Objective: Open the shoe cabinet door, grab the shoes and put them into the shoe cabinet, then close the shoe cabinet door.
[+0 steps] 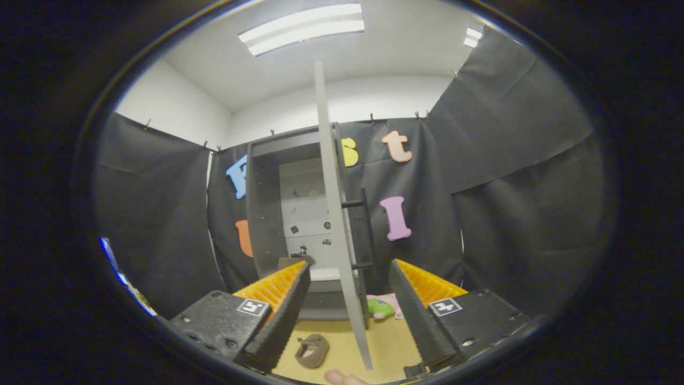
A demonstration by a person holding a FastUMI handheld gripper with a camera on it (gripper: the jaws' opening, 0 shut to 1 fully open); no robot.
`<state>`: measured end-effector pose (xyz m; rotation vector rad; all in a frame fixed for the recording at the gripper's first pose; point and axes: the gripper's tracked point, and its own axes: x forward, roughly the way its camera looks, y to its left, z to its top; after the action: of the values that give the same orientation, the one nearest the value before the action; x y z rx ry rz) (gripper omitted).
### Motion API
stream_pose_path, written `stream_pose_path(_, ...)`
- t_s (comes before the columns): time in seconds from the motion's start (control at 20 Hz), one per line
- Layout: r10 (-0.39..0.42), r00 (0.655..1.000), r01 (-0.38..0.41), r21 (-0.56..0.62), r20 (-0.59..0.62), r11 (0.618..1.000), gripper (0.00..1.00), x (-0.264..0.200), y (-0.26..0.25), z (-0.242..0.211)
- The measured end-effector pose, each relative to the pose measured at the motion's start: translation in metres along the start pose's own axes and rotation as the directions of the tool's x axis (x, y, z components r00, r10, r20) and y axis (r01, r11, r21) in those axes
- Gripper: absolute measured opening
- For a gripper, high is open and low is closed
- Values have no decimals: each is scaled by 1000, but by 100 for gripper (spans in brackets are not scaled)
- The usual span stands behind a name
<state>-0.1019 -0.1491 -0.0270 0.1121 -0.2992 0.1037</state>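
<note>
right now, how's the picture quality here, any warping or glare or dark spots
Gripper view: the fisheye bows the open cabinet door seen edge-on; the ceiling lights blow out to white; the cabinet interior is dim, the small items inside hard to read; the brown shoe between the open gripper fingers is fairly sharp.

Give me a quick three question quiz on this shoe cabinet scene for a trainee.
1. True or false: the tall grey shoe cabinet's pale door is shut.
2. What lies on the tan floor between the tool's fingers?
A. small brown shoe
B. red ball
3. Fill in: the tool's fingers are ____, gripping nothing.

Key: 1 false, the door stands open edge-on. 2 A. 3 open.
</note>
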Motion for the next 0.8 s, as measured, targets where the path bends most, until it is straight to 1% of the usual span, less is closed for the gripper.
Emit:
stream_pose_path(0.05, -11, 1000, 11, 4, 14, 1000, 98, -3, 2, -10)
stream_pose_path(0.1, -21, 1000, 21, 16, 19, 1000, 100, -6, 4, -18)
stream_pose_path(0.2, -49, 999, 49, 53, -6, 997, 100, -7, 8, -42)
stream_pose_path(0.25, -41, 999, 43, 71, -31, 997, 100, -8, 14, -55)
stream_pose_path(0.3, -17, 999, 21, 98, -39, 995, 100, -10, 24, -64)
stream_pose_path(0.4, 22, 999, -17, 140, -39, 990, 100, -5, 42, -74)
stream_pose_path(0.55, 23, 995, -15, 89, -94, 996, 100, 7, 54, -109)
stream_pose_path(0.6, 34, 993, -26, 63, -115, 998, 100, 10, 62, -119)
stream_pose_path(0.7, 81, 981, -80, 14, -176, 997, 100, 19, 84, -147)
stream_pose_path(0.8, 120, 969, -121, 7, -217, 993, 100, 33, 100, -171)
